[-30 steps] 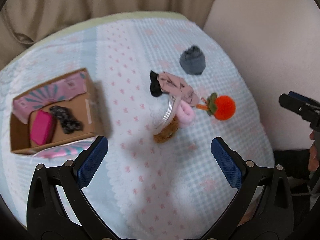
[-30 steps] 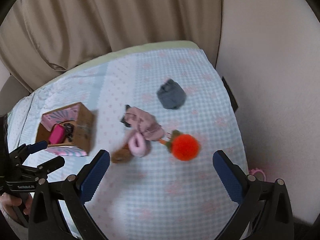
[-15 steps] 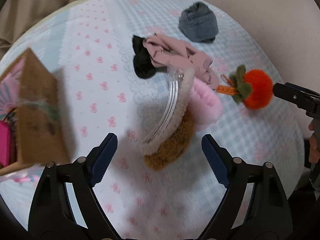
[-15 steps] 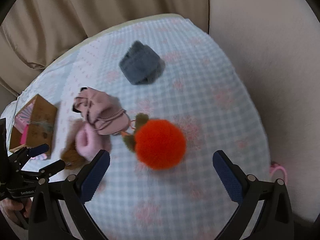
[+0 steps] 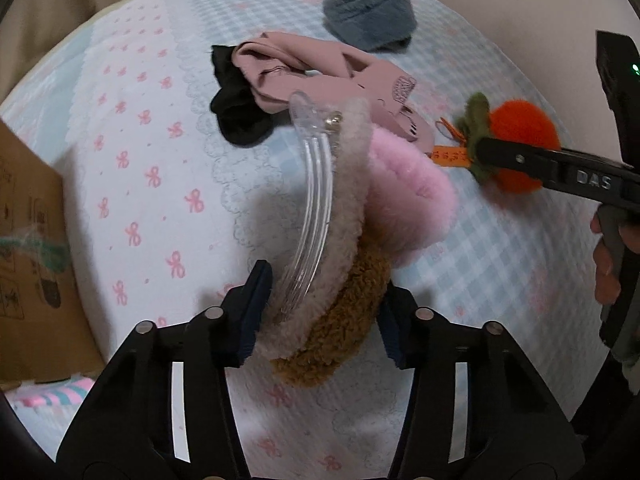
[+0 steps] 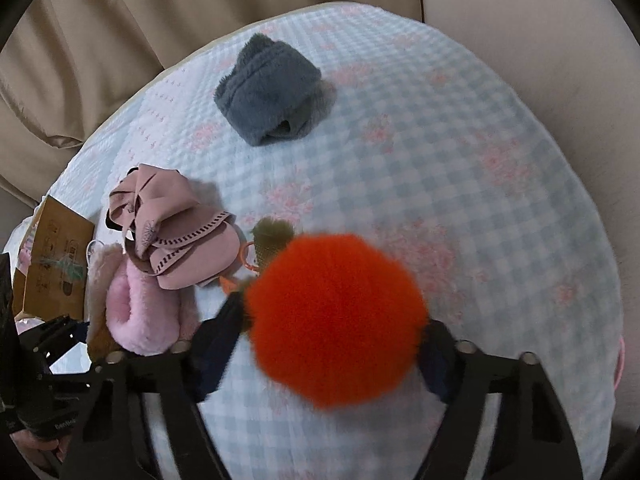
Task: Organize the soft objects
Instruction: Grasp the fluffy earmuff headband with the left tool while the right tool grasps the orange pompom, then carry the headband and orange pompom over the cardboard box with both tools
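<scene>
Rightward — bare checked cloth (image 6: 460,184) past orange pompom (image 6: 336,320) — to edge.

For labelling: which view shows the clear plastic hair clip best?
The left wrist view. The clear hair clip arcs unobstructed along the beige fuzzy piece, just ahead of the left claw. The right wrist view shows only a faint sliver at the left edge.

A round-looking surface covered by a pale blue checked cloth (image 6: 460,168) with pink bow prints and a white lace-patterned panel. Behind it hangs a beige curtain (image 6: 120,40) in soft folds. To the right stands a plain cream wall (image 6: 540,32). Light is soft, indoors.
</scene>
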The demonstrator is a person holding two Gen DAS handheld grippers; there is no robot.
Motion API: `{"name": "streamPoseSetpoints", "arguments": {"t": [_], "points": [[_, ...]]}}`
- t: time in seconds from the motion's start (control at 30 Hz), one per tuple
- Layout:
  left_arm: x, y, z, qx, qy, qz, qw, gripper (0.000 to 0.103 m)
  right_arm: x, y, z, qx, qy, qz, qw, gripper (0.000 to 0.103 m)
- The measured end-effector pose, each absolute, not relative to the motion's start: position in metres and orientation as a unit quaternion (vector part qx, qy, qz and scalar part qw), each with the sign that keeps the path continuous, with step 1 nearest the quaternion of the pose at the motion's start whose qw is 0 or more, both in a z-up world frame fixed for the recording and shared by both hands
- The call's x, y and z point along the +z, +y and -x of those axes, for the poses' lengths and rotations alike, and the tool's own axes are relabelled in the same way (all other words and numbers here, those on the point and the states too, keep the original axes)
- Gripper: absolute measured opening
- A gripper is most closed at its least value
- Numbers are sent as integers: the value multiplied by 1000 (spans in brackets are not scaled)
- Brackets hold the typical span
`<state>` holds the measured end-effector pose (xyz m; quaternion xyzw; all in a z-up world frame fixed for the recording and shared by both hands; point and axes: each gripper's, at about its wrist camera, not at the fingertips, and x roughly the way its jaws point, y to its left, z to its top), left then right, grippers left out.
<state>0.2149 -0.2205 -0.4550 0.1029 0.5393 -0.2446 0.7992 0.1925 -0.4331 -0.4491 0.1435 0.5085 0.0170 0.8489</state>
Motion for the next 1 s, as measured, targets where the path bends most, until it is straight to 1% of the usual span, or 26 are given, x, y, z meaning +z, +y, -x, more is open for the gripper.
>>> {"name": "streamPoseSetpoints", "arguments": {"t": [0.03,0.1,0.2,0.43,0.6,0.83,1.0], "points": [[-455,-220,-216,-247,540,-101,798,43,-450,-432,-194,16,508,-140,850,60],[-454,-220,-217,-246,542,-97,797,41,-450,-431,-195,15,506,-134,852,47],[-452,-218,-219,-245,543,-89,798,39,-450,-432,-196,10,509,-134,851,39],[-433,-211,-221,-241,531,-68,810,38,-441,-432,-192,3,501,-142,854,37],[-414,-212,-221,-239,520,-66,817,38,-423,-435,-188,1,488,-147,860,37],[-364,-205,-209,-231,504,-47,831,38,-382,-434,-179,7,472,-143,870,37],[-317,-197,-199,-216,492,-27,843,38,-338,-431,-170,13,458,-137,878,36]]}}
